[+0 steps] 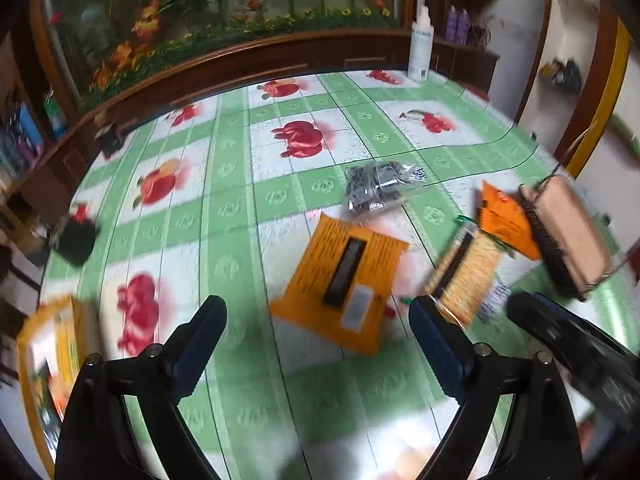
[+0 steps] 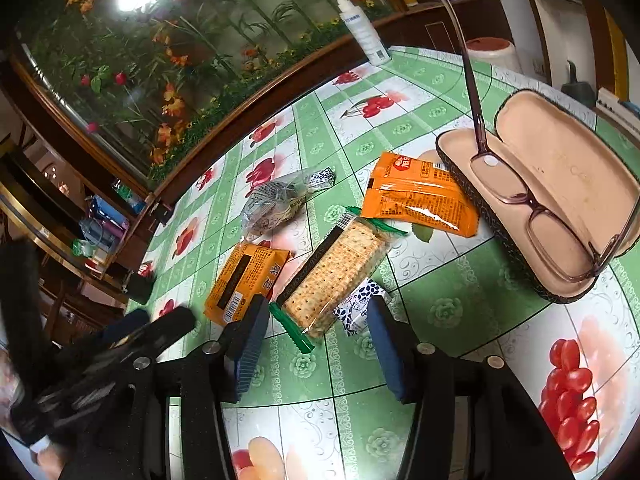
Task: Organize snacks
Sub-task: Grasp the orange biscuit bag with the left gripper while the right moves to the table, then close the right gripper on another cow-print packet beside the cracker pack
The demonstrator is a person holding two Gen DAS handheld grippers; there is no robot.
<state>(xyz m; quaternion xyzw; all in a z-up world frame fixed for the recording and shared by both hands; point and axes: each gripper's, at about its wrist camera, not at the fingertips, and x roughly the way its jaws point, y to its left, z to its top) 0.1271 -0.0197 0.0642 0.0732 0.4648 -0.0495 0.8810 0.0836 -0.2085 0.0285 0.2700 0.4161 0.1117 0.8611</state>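
Several snacks lie on the fruit-print tablecloth (image 2: 440,312). An orange packet (image 1: 344,284) (image 2: 244,280) lies back side up. A clear cracker pack (image 2: 336,276) (image 1: 466,276) lies beside it, over a small blue-and-white packet (image 2: 360,308). A second orange packet (image 2: 420,196) (image 1: 506,220) and a clear bag of dark snacks (image 2: 276,200) (image 1: 378,188) lie farther back. My left gripper (image 1: 316,320) is open and empty, just short of the first orange packet. My right gripper (image 2: 316,320) is open and empty, its jaws either side of the cracker pack's near end.
An open glasses case (image 2: 560,184) (image 1: 568,236) holding glasses (image 2: 532,200) sits at the right. A white spray bottle (image 1: 420,44) (image 2: 364,32) stands at the far table edge. A yellow box (image 1: 52,344) is at the left edge. A wooden cabinet with flower-painted glass (image 1: 224,20) is behind.
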